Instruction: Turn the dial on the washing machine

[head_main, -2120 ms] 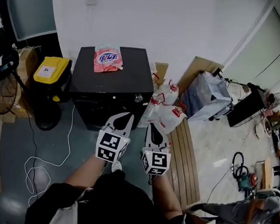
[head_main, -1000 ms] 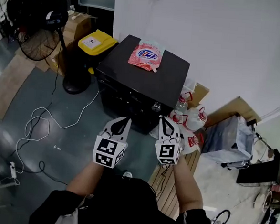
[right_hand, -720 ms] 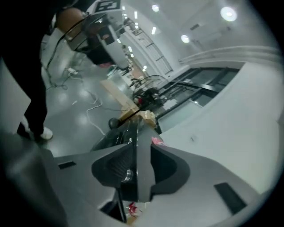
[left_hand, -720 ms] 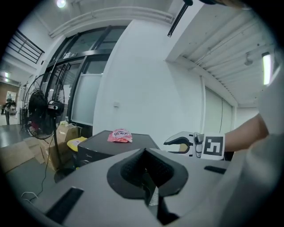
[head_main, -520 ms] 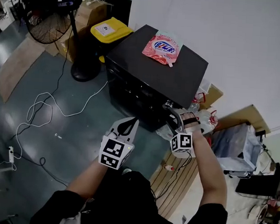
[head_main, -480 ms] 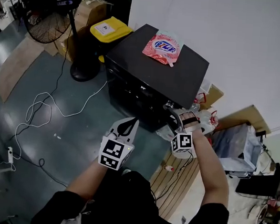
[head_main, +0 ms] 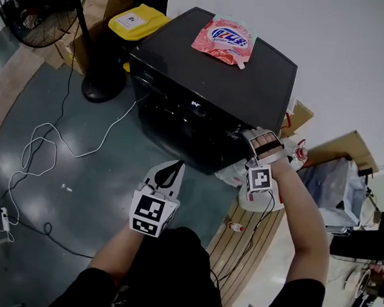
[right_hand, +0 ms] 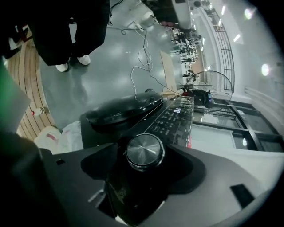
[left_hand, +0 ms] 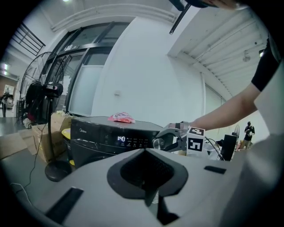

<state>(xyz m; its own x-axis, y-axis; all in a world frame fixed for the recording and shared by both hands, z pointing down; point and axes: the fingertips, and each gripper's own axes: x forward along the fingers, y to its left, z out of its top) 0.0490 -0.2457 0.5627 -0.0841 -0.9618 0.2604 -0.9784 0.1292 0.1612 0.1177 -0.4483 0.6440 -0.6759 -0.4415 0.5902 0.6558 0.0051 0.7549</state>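
The washing machine is seen standing on the floor by the far wall, with a pink pouch lying on its top. The dial is found at the right end of the front control panel, whose display is lit.

The right gripper is placed at this dial. Its jaws have just been opening and are now spread wide, with the dial between them. Dark gaps are seen on both sides of the knob, so it is judged that the pads do not press on it.

The left gripper is held nearer and to the left, well apart from the machine, with its jaws together and nothing between them.

Whether the dial was already turned cannot be told. If not, the knob must yet be clamped and rotated.
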